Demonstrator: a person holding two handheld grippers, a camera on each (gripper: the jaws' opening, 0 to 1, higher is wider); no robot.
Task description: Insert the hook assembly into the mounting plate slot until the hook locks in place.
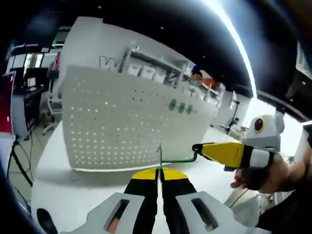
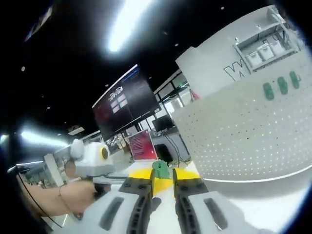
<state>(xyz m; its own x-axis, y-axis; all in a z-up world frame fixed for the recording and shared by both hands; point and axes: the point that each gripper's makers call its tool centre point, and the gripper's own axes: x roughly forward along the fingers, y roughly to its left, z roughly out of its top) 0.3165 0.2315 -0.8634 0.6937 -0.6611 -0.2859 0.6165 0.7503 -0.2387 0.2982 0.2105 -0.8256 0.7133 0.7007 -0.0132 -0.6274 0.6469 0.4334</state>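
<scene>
A: Where is the hook?
B: In the left gripper view the green wire hook (image 1: 176, 159) hangs in the air in front of the white perforated mounting plate (image 1: 122, 124), apart from it. The left gripper (image 1: 159, 171) has its jaws together on the near end.
A: And the other claw?
B: The right gripper (image 1: 199, 148) pinches the hook's right end. In its own view the right gripper (image 2: 162, 181) is clamped on a green piece (image 2: 161, 169), the plate (image 2: 243, 136) to the right.
</scene>
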